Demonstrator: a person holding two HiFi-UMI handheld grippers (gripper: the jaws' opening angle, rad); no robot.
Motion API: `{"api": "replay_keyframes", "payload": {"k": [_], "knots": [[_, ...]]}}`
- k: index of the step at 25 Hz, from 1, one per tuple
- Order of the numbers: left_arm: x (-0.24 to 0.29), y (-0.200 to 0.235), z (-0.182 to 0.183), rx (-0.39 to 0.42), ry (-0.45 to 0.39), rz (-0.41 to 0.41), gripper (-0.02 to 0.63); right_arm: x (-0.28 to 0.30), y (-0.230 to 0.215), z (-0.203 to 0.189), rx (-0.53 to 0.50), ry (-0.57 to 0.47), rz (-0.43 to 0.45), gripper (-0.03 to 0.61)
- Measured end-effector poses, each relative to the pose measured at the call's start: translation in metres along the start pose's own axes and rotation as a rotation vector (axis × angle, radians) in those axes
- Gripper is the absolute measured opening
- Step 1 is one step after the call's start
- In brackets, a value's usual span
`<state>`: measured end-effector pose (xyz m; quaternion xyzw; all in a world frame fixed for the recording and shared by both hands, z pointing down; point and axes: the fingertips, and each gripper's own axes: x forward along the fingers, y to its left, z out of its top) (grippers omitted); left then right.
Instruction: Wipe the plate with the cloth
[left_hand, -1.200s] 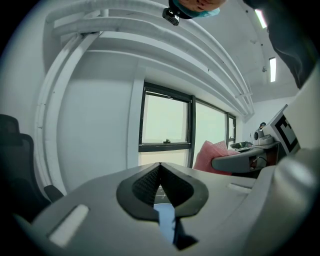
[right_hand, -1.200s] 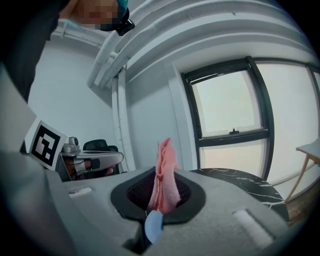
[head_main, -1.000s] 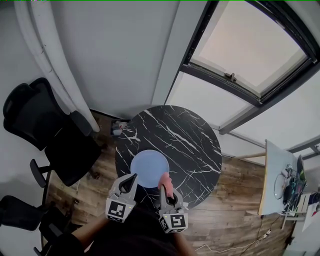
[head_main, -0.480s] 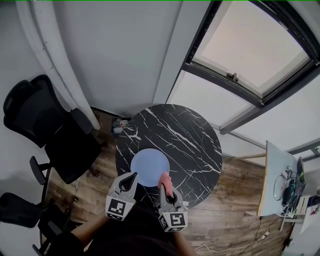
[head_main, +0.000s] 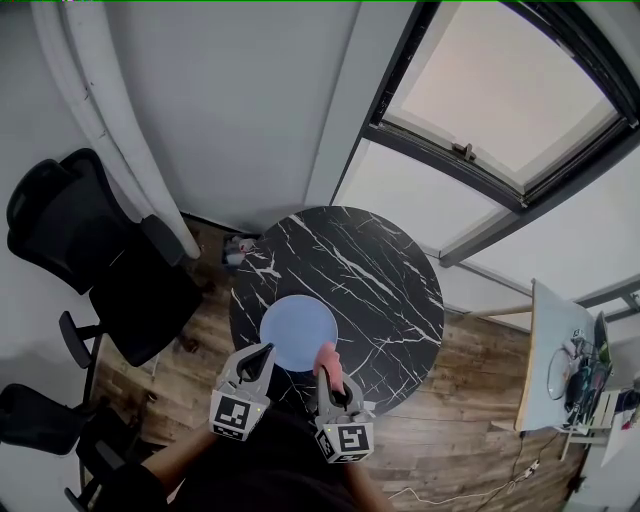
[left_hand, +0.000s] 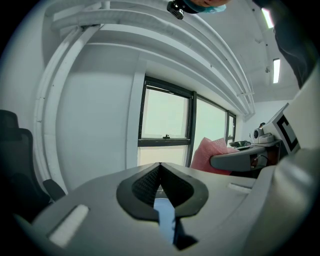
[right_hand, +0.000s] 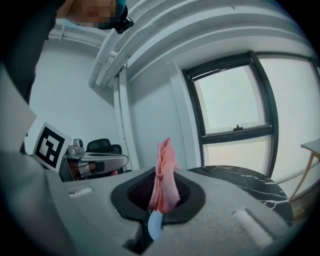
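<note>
A pale blue round plate (head_main: 297, 333) lies on the near left part of the round black marble table (head_main: 370, 280). My left gripper (head_main: 265, 352) hovers at the plate's near left rim, shut with nothing between its jaws; a sliver of the plate (left_hand: 165, 217) shows below them. My right gripper (head_main: 328, 356) sits at the plate's near right rim, shut on a pink cloth (head_main: 329, 360). In the right gripper view the cloth (right_hand: 164, 180) stands up, pinched between the jaws, with the plate (right_hand: 155, 226) just beneath. The left gripper view shows the cloth (left_hand: 212, 152) at its right.
A black office chair (head_main: 90, 260) stands left of the table on the wooden floor. A small object (head_main: 236, 250) lies on the floor at the table's far left edge. A window (head_main: 500, 90) fills the upper right; a white desk with clutter (head_main: 570, 365) stands at the right.
</note>
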<state>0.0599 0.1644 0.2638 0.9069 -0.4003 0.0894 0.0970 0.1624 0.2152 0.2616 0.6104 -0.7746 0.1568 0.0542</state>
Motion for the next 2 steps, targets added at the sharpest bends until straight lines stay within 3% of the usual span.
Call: {"api": "replay_keyframes", "payload": {"k": [2], "knots": [[-0.0004,-0.0010,-0.0014,-0.002,0.001,0.001,0.002,-0.0005,0.0000,-0.0011,0.000,-0.001,0.003,0.017]]}}
